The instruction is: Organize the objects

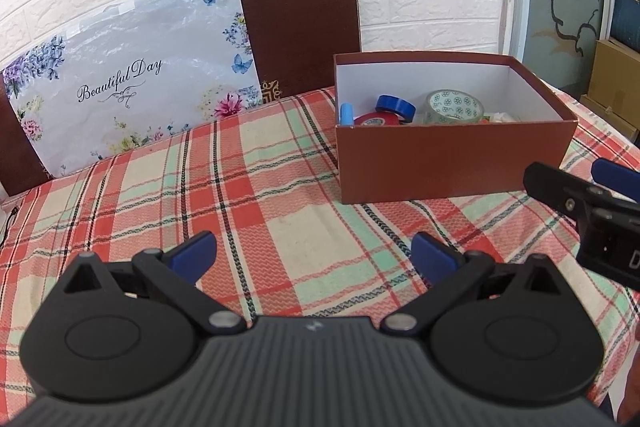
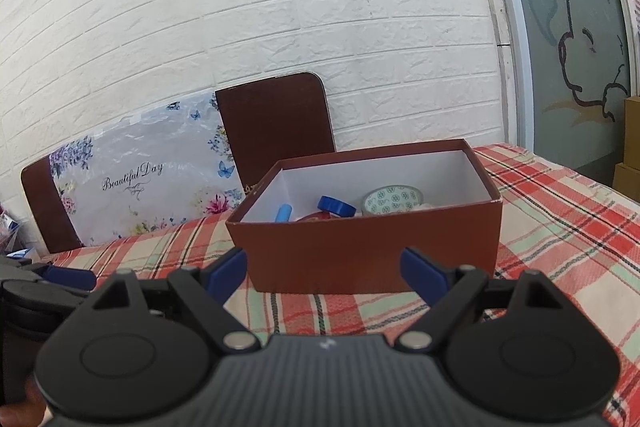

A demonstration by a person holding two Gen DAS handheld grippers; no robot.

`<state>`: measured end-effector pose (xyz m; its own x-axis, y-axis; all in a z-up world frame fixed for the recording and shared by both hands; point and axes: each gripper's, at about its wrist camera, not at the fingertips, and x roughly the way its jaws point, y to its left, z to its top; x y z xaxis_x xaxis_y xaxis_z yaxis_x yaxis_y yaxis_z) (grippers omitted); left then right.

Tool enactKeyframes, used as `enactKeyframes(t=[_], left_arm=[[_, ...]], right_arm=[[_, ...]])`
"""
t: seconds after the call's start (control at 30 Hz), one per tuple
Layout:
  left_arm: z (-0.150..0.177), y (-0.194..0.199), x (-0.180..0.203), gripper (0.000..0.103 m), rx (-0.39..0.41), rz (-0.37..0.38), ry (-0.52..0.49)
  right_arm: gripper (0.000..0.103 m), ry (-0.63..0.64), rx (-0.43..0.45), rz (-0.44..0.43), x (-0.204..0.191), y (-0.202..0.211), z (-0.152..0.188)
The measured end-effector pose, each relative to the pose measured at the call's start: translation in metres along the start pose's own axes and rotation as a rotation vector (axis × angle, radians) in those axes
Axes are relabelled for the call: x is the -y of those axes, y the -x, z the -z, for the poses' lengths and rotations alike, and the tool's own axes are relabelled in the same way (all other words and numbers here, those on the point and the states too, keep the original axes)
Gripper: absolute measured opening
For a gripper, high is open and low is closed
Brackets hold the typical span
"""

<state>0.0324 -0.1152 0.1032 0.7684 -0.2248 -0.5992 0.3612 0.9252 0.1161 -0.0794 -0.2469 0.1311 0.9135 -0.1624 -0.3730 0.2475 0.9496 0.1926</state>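
Observation:
A brown cardboard box (image 1: 452, 163) (image 2: 368, 251) with a white inside stands on the plaid tablecloth (image 1: 280, 195). Inside lie a blue tape roll (image 1: 395, 105) (image 2: 336, 206), a red tape roll (image 1: 374, 119), a patterned clear tape roll (image 1: 453, 106) (image 2: 392, 201) and a light blue marker (image 1: 346, 113) (image 2: 284, 213). My left gripper (image 1: 314, 253) is open and empty over bare cloth, short of the box and to its left. My right gripper (image 2: 324, 265) is open and empty right in front of the box's near wall; it also shows at the left wrist view's right edge (image 1: 592, 195).
A floral "Beautiful Day" board (image 1: 132, 79) and a dark brown board (image 1: 300, 31) lean on the white brick wall behind the table. Cardboard cartons (image 1: 616, 75) stand beyond the table's right edge. The left gripper's body (image 2: 44, 291) sits at the right wrist view's lower left.

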Motion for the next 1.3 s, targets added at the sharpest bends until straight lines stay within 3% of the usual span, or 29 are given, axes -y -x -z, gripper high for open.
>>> enactKeyframes(t=[0.53,0.83,1.3], left_arm=[[-0.008,-0.001,0.012,0.103,0.019,0.065,0.002],[-0.009,-0.006,0.011,0.103,-0.016,0.05,0.008],[-0.028,-0.003,0.016,0.103,0.013,0.06,-0.005]], right_arm=[[0.086,0.0,0.006,0.039,0.014,0.001,0.0],[0.085,-0.013,0.023,0.038,0.021,0.006,-0.006],[0.085,-0.013,0.05,0.05,0.02,0.012,-0.015]])
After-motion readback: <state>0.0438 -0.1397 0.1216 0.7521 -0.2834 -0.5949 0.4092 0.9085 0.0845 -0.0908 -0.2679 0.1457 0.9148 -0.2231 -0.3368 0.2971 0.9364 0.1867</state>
